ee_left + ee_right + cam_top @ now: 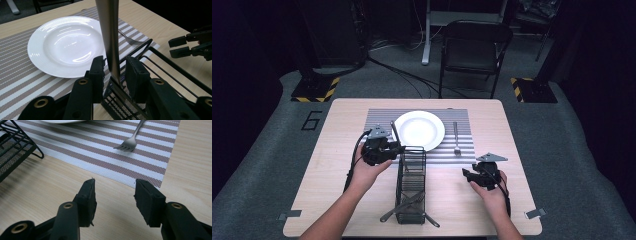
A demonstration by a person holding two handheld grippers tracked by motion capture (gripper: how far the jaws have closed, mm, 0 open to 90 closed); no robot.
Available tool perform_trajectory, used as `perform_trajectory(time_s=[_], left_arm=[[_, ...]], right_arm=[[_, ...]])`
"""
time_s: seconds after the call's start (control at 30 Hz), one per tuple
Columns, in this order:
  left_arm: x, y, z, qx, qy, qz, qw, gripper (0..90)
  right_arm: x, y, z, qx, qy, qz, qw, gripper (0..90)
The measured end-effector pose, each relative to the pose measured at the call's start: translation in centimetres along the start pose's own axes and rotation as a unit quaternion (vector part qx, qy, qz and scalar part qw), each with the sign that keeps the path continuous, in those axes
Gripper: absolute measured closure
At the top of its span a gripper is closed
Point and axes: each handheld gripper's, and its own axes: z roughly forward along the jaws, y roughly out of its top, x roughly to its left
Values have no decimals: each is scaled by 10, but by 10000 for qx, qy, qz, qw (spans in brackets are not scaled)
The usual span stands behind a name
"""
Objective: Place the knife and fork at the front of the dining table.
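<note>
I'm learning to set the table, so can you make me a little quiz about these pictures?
1. True or false: the fork lies on the white plate.
2. What is between the left tongs? A) a metal cutlery piece standing in the black wire basket; B) a cup; C) a napkin.
3. What do the right tongs hold?

Key:
1. False. It lies on the striped mat, beside the plate.
2. A.
3. Nothing. They are open above the wooden table.
</note>
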Motion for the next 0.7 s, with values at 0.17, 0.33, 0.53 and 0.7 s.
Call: perform_trajectory(time_s=[0.17,0.33,0.53,0.7], left_arm=[[-1,-1,3,13,-33,-1,10000,694],[-2,-1,3,-12,-14,-10,10000,716],[-5,-2,1,-31,78,98,9999,783],[-5,-4,0,-67,101,98,9999,788]], right_arm=[[-1,0,0,1,-4,-3,10000,506],[-1,0,0,12,7,36,10000,506],[-2,-1,1,19,2,27,10000,506],[-3,-1,1,29,10,46,10000,507]])
